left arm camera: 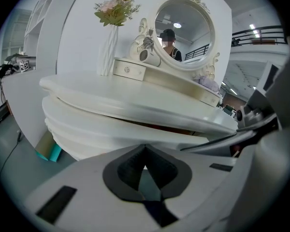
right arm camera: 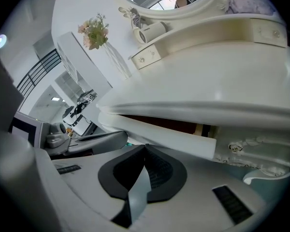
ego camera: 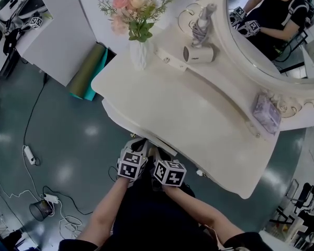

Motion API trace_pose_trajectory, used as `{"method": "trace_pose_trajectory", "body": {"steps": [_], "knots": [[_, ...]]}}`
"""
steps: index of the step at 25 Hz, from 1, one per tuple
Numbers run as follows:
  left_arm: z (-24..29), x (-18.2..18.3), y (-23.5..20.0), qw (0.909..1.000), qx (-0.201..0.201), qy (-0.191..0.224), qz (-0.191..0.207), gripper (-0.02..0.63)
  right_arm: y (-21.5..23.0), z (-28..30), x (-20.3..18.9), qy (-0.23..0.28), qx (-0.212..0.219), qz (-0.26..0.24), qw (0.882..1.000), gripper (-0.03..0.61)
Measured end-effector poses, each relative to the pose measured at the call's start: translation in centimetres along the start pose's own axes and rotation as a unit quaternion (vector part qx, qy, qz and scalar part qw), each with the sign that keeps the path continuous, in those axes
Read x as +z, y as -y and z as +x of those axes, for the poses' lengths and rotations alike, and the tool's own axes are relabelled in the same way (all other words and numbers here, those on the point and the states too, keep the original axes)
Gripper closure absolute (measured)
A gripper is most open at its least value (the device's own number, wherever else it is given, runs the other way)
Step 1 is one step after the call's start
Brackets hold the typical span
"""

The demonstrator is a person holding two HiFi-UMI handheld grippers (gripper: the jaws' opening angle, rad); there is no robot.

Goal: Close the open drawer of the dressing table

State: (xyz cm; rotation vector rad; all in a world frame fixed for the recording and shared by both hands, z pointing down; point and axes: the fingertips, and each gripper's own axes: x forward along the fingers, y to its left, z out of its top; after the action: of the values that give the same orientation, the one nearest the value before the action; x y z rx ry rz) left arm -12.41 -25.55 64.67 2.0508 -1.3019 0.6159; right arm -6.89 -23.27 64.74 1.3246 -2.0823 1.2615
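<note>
- Left gripper (left arm camera: 144,149) at the lower centre of the left gripper view, jaws closed tip to tip, nothing between them
- Right gripper (right arm camera: 145,148) at the lower centre of the right gripper view, jaws likewise together and empty
- Side by side at the bottom centre of the head view, both tucked under the near edge of the dressing table (ego camera: 199,114), marker cubes facing up
- Drawer (right arm camera: 174,138) pulled out a little beneath the tabletop, a dark brown gap above its white front; centre of both gripper views, just beyond the jaw tips, contact not clear
- Vase of pink flowers (ego camera: 138,48) upright at the upper left of the tabletop
- Hair dryer (ego camera: 199,54) lying on the raised shelf at the upper centre, just beside the round mirror (ego camera: 272,30)
- Lilac pack (ego camera: 266,113) on the same shelf at the right of the head view
- Grey floor (ego camera: 57,140) with loose cables at the lower left
</note>
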Motion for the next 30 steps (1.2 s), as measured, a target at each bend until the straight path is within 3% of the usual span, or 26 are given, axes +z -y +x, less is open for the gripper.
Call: {"method": "trace_pose_trajectory", "body": {"steps": [18, 30], "knots": [[3.2, 2.7, 0.4, 0.9995, 0.000, 0.008, 0.031, 0.600, 2.5, 1.6, 2.2, 0.014, -0.033, -0.003, 0.999, 0.561], [3.4, 2.8, 0.4, 0.9991, -0.005, -0.009, 0.041, 0.601, 3.0, 2.1, 2.5, 0.024, -0.042, 0.046, 0.998, 0.561]]}}
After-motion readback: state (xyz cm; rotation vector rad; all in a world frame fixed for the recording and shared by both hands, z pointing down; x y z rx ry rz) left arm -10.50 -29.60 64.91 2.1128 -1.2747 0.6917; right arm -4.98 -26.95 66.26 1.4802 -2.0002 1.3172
